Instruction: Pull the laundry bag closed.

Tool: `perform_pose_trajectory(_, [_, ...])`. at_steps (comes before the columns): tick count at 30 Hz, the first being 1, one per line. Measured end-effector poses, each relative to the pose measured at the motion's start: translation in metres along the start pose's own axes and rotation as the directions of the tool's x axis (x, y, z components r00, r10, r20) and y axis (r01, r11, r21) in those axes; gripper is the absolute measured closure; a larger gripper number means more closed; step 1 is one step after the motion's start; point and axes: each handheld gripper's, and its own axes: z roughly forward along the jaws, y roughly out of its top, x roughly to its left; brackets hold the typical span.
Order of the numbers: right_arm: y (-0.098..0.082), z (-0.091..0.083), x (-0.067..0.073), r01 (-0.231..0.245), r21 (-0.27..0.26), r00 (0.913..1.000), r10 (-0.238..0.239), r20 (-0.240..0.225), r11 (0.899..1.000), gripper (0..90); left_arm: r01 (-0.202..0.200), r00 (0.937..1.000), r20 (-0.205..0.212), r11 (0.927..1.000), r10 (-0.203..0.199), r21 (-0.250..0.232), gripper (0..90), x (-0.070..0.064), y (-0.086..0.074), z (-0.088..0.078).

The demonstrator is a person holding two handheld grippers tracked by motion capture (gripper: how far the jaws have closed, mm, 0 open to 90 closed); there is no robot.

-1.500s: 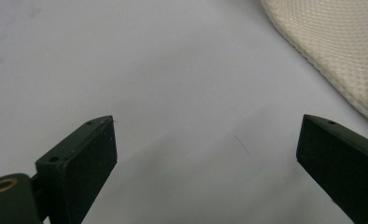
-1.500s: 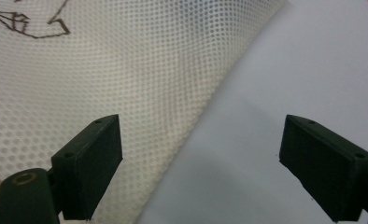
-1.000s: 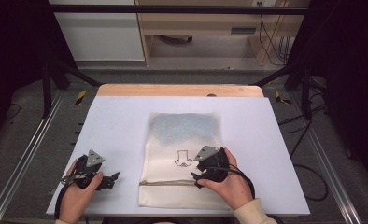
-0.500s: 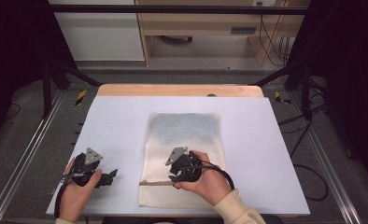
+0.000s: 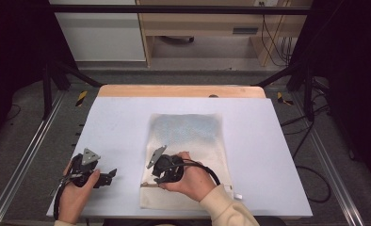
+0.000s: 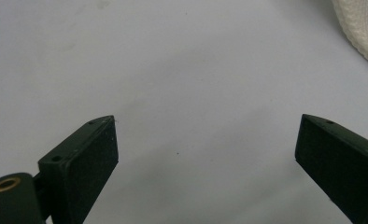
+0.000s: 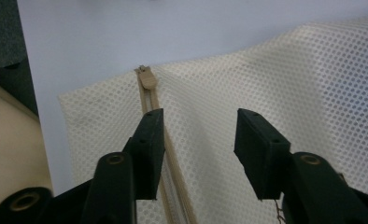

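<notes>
Both tongs were at work over a cream mesh bag (image 5: 188,155) that lay flat on the pale table (image 5: 278,141), near its front edge and a little right of the middle. The right tongs (image 7: 198,140) hung over the bag's near left corner with their jaws partly apart, having just been closing; mesh and the zipper (image 7: 149,100) lay under and between them, but the pads did not look pressed on anything yet. The left tongs (image 6: 205,140) stood spread wide over bare table, well left of the bag, with a rolled edge of the mesh (image 6: 359,28) showing at the far corner of their view.

The bag looked light, soft and floppy: an open weave that would wrinkle, drape and slide on the smooth table rather than hold any shape. A pinch on the cloth alone would likely lift one layer and drag the rest. The stiffer parts were the zipper tape and its small tan pull tab (image 7: 147,77), which sat at the end of the zipper close to the bag's edge, just ahead of the right tongs' left jaw. That tab seemed the best place to take hold, though it was small and flat and might slip from the pads. Whether the bag held anything inside could not be told from the high view; a bluish patch (image 5: 186,129) showed through its far half.
</notes>
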Motion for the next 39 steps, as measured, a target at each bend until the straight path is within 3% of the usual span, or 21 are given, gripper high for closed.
perform_pose_trajectory(5, [0.008,0.000,0.003,0.012,-0.023,0.9996,-0.013,-0.025,1.000,65.2,0.012,0.9999,0.002,0.9999,-0.012,-0.008,5.9,0.002,-0.001,-0.001])
perform_pose_trajectory(10, [0.012,0.005,0.004,0.034,0.004,0.9985,-0.033,-0.044,0.999,69.0,0.019,0.9998,0.008,0.9995,-0.019,-0.025,5.9,0.002,0.000,-0.002])
perform_pose_trajectory(23, [0.018,0.013,0.006,0.044,0.011,0.9958,-0.043,-0.081,0.999,73.5,0.021,0.9998,0.007,0.9993,-0.021,-0.030,5.9,0.002,0.001,-0.001])
perform_pose_trajectory(31, [0.022,0.017,0.009,0.050,0.018,0.9920,-0.048,-0.116,0.999,74.8,0.001,0.9999,0.014,0.9998,-0.001,-0.020,5.9,-0.002,0.002,0.001])
perform_pose_trajectory(39, [0.026,0.034,0.011,0.036,0.004,0.9889,-0.035,-0.145,0.999,74.0,0.009,0.9999,0.012,0.9996,-0.009,-0.028,5.9,-0.001,0.002,-0.001])
